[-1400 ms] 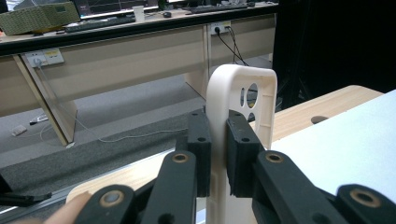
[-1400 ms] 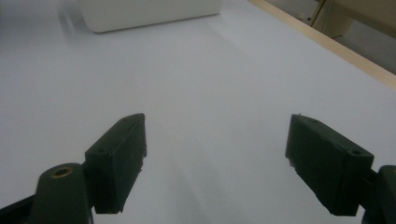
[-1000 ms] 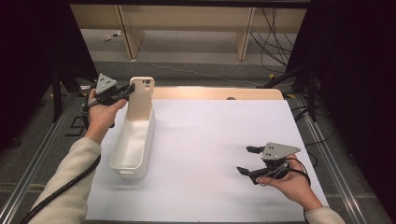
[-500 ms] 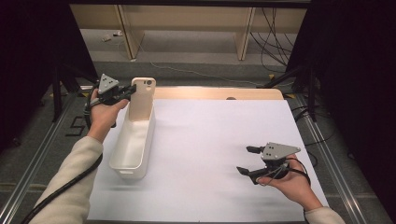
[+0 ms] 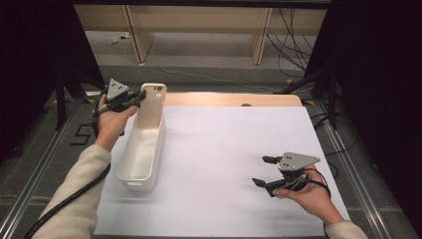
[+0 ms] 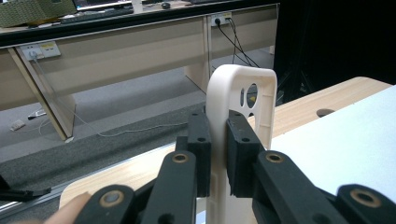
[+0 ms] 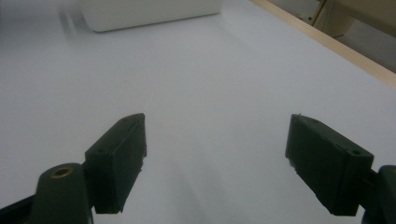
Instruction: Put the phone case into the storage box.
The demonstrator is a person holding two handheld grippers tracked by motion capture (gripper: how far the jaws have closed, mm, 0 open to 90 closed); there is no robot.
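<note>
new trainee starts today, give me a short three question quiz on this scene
1. True or false: the left hand-held gripper is shut on the cream phone case.
2. Where does the phone case's lower end stand? A) in the white bin B) flat on the white sheet C) on the floor
3. Fill in: the right hand-held gripper hovers over the sheet with its jaws ____.

Key: 1 true; 2 A; 3 open, with nothing between them.

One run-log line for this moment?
left tongs: shut on phone case | case: upright over bin | right tongs: open, empty
</note>
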